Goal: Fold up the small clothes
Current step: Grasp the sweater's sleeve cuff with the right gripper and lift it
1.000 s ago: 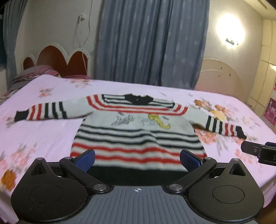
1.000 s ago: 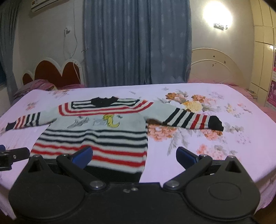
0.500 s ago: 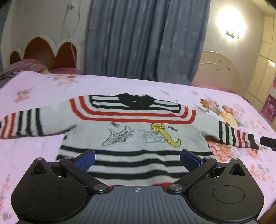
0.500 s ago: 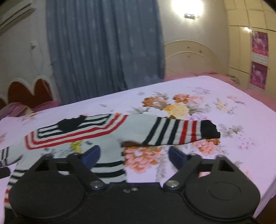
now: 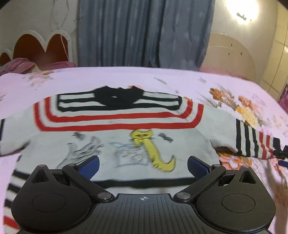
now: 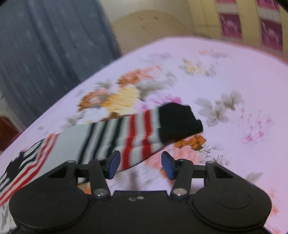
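Observation:
A small striped sweater [image 5: 111, 129] with a black collar and a yellow cat drawing lies flat on the pink floral bed [image 5: 126, 79]. My left gripper [image 5: 143, 164] is open and empty, hovering over the sweater's chest. In the right wrist view the sweater's right sleeve [image 6: 136, 133] ends in a black cuff [image 6: 178, 124]. My right gripper [image 6: 140, 165] is open and empty, just short of the sleeve's striped end, jaws narrower than before. The right gripper's tip shows in the left wrist view [image 5: 282, 156] at the cuff.
A blue curtain [image 5: 144, 32] hangs behind the bed. A red scalloped headboard [image 5: 41, 46] and pillows [image 5: 16, 64] stand at the far left. A cream curved board [image 5: 232, 54] stands at the far right. A wall lamp [image 5: 243, 14] glows above.
Both grippers have moved forward over the bed. The left came in over the sweater's chest. The right swung right and down toward the sleeve cuff, and its jaws have narrowed.

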### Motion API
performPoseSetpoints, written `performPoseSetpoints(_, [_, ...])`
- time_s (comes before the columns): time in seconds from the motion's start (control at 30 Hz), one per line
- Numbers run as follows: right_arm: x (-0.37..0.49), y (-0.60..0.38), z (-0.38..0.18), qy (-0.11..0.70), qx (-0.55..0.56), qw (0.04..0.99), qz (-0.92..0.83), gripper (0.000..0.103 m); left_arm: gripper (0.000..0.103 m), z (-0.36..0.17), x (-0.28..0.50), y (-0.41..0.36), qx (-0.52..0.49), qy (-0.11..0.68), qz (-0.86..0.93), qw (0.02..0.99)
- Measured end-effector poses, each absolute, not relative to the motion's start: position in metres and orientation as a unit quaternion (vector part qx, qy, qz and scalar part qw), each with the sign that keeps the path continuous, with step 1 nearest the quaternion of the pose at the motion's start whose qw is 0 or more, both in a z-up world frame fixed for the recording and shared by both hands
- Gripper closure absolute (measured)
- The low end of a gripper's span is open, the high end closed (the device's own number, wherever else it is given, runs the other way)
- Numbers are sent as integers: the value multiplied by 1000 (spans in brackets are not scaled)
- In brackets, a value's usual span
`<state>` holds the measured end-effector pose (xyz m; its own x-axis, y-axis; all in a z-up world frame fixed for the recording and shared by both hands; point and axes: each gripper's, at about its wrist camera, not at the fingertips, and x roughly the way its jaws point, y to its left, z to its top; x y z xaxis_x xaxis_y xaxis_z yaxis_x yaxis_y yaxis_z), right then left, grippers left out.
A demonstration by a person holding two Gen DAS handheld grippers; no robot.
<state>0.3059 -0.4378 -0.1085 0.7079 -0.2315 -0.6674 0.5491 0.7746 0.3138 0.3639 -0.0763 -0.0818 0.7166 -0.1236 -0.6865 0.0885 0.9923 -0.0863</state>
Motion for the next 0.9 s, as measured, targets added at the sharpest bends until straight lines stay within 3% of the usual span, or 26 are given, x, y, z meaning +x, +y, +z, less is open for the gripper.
performPoseSetpoints(0.1, [311, -453, -128, 300, 281, 885, -217, 54, 0, -86, 382, -102, -18, 384, -61, 921])
performPoseSetpoints(0.23, [313, -452, -135, 267, 291, 898, -194, 44, 0, -91, 396, -125, -10, 395, -71, 916])
performPoseSetpoints(0.3, [313, -451, -137, 252, 301, 900, -190, 51, 0, -91, 401, -129, -12, 396, -70, 916])
performPoseSetpoints(0.33, [317, -456, -138, 249, 307, 899, -187, 67, 0, -90, 403, -128, -15, 395, -69, 916])
performPoseSetpoints(0.47, [323, -465, -137, 250, 309, 894, -207, 88, 0, -85, 415, -106, -29, 389, -46, 920])
performPoseSetpoints(0.57, [339, -460, -127, 264, 274, 898, -220, 95, 0, -92, 428, -79, -12, 411, -20, 911])
performPoseSetpoints(0.67, [361, -431, -105, 259, 216, 922, -188, 96, 0, -97, 430, -41, -35, 410, -22, 911])
performPoseSetpoints(0.9, [417, -257, -64, 271, 78, 959, 18, 96, 1, -107, 427, 57, -81, 388, 0, 918])
